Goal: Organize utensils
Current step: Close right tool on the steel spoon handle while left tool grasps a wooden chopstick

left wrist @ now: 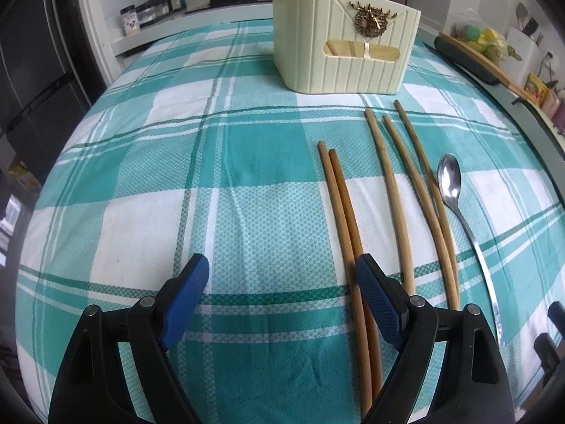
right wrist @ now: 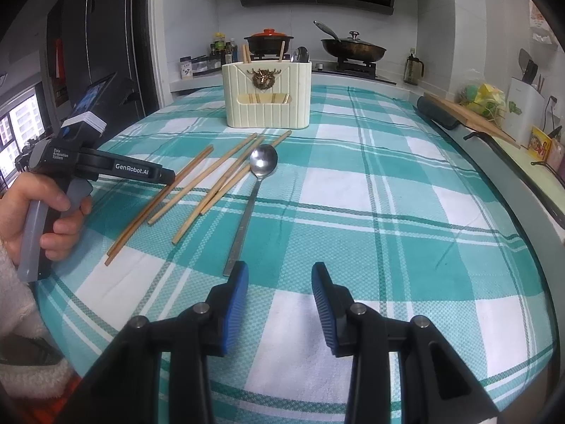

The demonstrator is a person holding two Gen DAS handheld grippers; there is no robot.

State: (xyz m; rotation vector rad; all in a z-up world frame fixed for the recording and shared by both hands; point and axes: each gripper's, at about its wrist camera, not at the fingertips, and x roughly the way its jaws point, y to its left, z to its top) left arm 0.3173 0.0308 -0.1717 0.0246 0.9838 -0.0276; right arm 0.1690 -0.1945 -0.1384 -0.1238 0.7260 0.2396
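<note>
A cream utensil holder (left wrist: 348, 47) stands at the far side of the checked tablecloth (left wrist: 176, 162); it also shows in the right wrist view (right wrist: 268, 102), with chopsticks and a spoon standing in it. Several wooden chopsticks (left wrist: 344, 219) lie on the cloth, also in the right wrist view (right wrist: 212, 180). A metal spoon (left wrist: 450, 182) lies to their right, also in the right wrist view (right wrist: 263, 162). My left gripper (left wrist: 282, 275) is open and empty, its right finger over two chopsticks. My right gripper (right wrist: 280, 282) is open and empty, just before the spoon's handle end.
A counter behind the table holds a clay pot (right wrist: 268, 40), a pan (right wrist: 353, 47) and condiment bottles (right wrist: 220, 49). A cutting board (right wrist: 469, 116) and a knife block (right wrist: 526, 102) stand at the right. The table's right edge (right wrist: 512, 194) curves nearby.
</note>
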